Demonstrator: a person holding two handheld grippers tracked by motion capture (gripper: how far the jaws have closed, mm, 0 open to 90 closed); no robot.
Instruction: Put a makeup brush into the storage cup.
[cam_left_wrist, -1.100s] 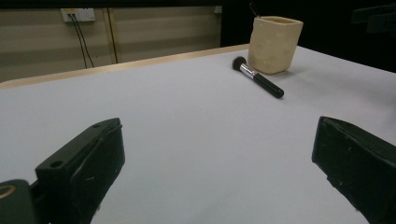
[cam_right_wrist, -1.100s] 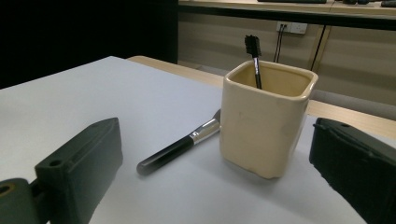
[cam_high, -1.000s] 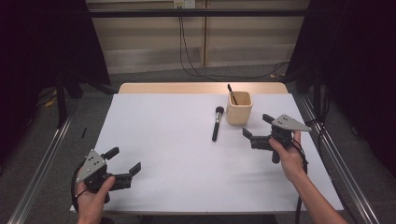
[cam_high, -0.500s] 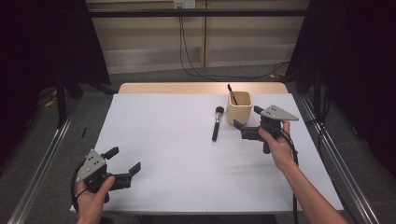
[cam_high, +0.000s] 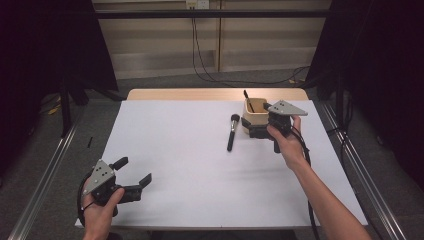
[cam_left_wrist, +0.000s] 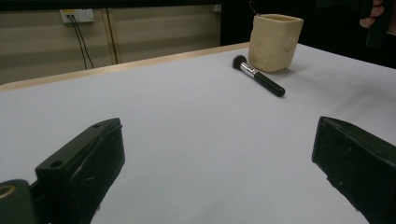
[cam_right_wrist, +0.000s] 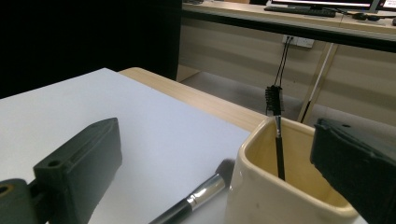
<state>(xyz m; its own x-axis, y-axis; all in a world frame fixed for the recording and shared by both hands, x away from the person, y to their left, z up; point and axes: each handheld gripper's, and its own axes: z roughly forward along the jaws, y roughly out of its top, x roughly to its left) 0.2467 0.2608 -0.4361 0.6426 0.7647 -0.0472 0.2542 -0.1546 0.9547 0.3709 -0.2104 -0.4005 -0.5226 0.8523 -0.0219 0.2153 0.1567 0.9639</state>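
A cream square cup (cam_high: 254, 116) stands at the back right of the white table, with a thin black spoolie brush (cam_high: 246, 95) upright inside it. Left of the cup, a black-handled makeup brush (cam_high: 231, 132) lies flat on the table. My right gripper (cam_high: 257, 120) is open right at the cup. In the right gripper view the cup (cam_right_wrist: 280, 196) sits low between the gripper's (cam_right_wrist: 215, 177) jaws, partly behind the right one; I cannot tell whether they touch. My left gripper (cam_high: 134, 170) rests open and holds nothing at the front left, and its view (cam_left_wrist: 219, 177) shows the cup (cam_left_wrist: 273, 42) far off.
The white table top (cam_high: 190, 165) has a bare wooden strip (cam_high: 200, 94) along its far edge. Metal rails (cam_high: 45, 165) run along both sides of the table. Cables (cam_high: 200, 50) hang down the wall behind. Dark curtains flank the table.
My right gripper has moved left and away from the person, from open table up to the cup. The left gripper and both brushes stay where they were.
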